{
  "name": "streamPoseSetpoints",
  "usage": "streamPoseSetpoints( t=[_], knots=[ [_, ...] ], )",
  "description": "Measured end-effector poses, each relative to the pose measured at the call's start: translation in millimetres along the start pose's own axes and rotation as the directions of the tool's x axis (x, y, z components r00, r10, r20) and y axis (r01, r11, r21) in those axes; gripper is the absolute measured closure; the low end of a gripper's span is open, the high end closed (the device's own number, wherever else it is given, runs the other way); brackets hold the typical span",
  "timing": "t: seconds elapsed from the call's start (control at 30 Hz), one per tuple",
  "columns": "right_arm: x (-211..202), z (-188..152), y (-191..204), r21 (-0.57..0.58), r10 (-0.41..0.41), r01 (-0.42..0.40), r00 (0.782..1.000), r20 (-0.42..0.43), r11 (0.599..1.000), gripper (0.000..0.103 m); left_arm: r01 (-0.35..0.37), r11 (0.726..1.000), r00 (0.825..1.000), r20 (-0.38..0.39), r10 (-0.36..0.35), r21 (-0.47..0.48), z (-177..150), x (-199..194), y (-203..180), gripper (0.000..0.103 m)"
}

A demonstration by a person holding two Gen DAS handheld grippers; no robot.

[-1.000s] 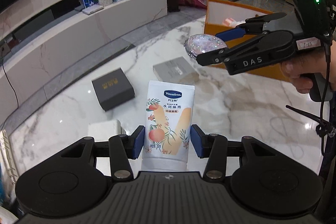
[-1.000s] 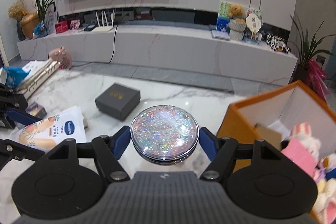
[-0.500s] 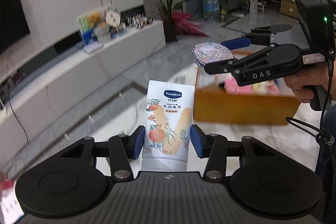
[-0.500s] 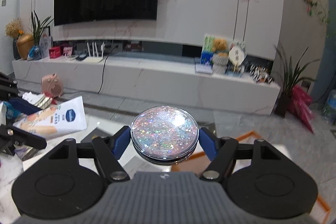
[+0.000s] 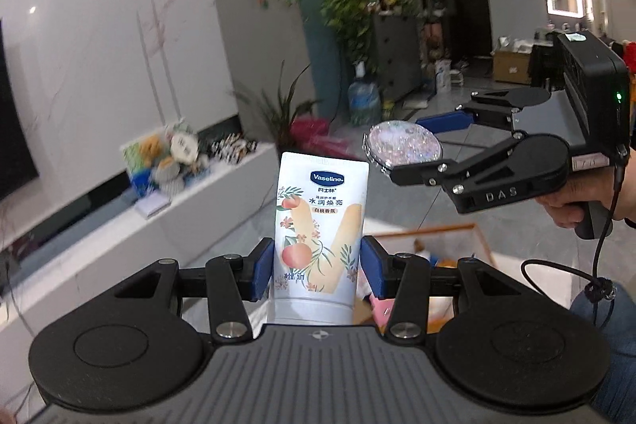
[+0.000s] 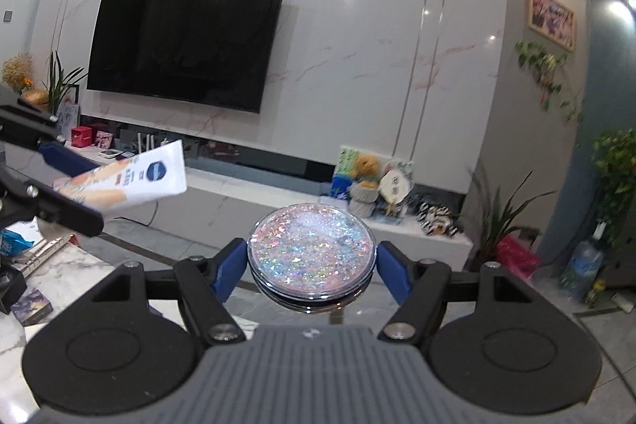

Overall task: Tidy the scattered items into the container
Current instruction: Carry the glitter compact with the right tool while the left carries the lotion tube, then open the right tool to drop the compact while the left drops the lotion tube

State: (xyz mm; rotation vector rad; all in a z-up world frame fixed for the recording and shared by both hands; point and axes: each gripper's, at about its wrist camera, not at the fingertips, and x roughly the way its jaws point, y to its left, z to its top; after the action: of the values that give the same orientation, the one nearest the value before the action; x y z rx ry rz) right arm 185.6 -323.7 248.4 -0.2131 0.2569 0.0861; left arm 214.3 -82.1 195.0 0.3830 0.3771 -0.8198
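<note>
My left gripper [image 5: 317, 267] is shut on a white Vaseline hand cream tube [image 5: 320, 225], which stands upright between the blue pads. The right gripper [image 6: 311, 265] is shut on a round glittery compact [image 6: 311, 252], gripped at its sides. In the left wrist view the right gripper [image 5: 405, 150] hangs to the upper right with the compact [image 5: 403, 145], held by a person's hand [image 5: 572, 205]. Below it, partly hidden behind my fingers, lies the orange box [image 5: 445, 231] with soft items inside. The right wrist view shows the tube [image 6: 131, 181] and left gripper at the far left.
A marble table [image 6: 59, 265] carries a binder [image 6: 43, 253] and a small dark box [image 6: 31, 306] at the lower left. A long white TV bench [image 6: 278, 193] with toys, a wall TV [image 6: 187, 38], potted plants and a water bottle [image 5: 363, 102] stand behind.
Both grippers have risen with their objects still gripped. The views tilted up, so the table and orange box sank low or out of frame and the room's walls fill the frames.
</note>
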Motion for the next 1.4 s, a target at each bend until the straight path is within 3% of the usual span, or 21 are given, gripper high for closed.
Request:
streamPoseSetpoints(
  t=[0.27, 0.47, 0.7, 1.03, 1.4],
  knots=[
    [-17.2, -3.6, -25.6, -0.027, -0.039, 0.038, 0.999, -0.005, 0.999, 0.030, 0.085, 0.996, 0.996, 0.005, -0.085, 0.033, 16.4, 42.2, -28.4, 0.048],
    [6.7, -30.9, -37.3, -0.015, -0.048, 0.047, 0.997, -0.068, 0.999, 0.030, 0.142, 0.990, 0.987, -0.079, -0.142, -0.005, -0.8, 106.5, -34.4, 0.048],
    [53.8, -74.7, -50.0, 0.008, -0.040, 0.042, 0.981, -0.189, 0.999, 0.030, 0.142, 0.987, 0.970, -0.189, -0.153, -0.075, -26.3, 187.1, -19.0, 0.049],
    [120.7, -148.7, -63.9, 0.063, -0.029, 0.057, 0.928, -0.372, 0.996, 0.030, 0.112, 0.990, 0.924, -0.359, -0.133, -0.080, -53.9, 281.2, -7.8, 0.049],
    [158.7, -181.5, -67.8, 0.074, -0.015, 0.053, 0.901, -0.434, 0.996, 0.030, 0.111, 0.994, 0.859, -0.501, -0.107, -0.022, -82.7, 338.9, -27.3, 0.049]
  ],
)
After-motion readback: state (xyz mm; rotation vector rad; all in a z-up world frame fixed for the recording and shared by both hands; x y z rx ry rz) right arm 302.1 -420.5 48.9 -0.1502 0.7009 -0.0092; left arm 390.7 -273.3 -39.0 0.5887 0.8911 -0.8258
